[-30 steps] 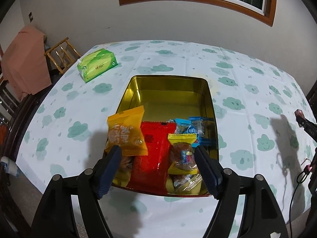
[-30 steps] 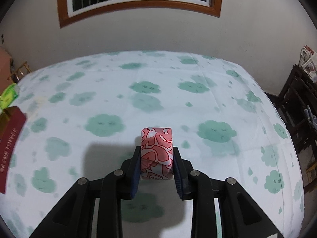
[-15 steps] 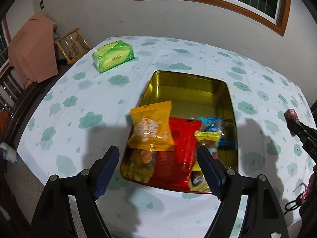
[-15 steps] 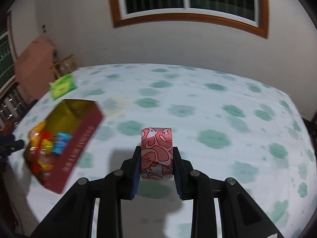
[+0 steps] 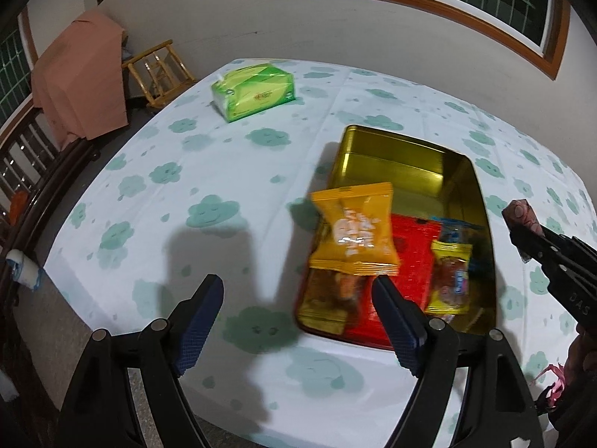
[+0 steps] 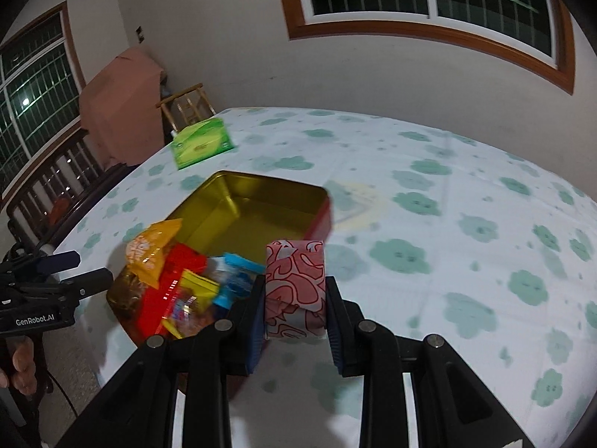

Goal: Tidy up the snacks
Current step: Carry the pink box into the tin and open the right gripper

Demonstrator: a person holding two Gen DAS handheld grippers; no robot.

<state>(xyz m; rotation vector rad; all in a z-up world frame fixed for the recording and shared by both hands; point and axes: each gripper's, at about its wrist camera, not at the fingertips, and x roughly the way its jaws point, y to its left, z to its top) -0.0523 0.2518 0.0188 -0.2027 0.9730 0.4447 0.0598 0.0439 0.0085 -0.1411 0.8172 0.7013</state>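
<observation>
The snacks (image 6: 186, 283) in the near end of the tin (image 6: 261, 201) are motion-blurred in the right wrist view, so print on the packets is not readable. In the left wrist view the orange packet (image 5: 352, 233) covers the one under it; only a brown part shows. The red packet (image 5: 410, 261) is partly behind the left gripper's (image 5: 298, 317) finger. The pink wrapped snack (image 5: 520, 216) shows only its tip there, the rest hidden by the right gripper (image 5: 522, 235), which is cut by the pic's right edge. Text on the green tissue pack (image 5: 255, 91) is too small to read. A hand (image 6: 18, 369) is cut off at the left edge.
</observation>
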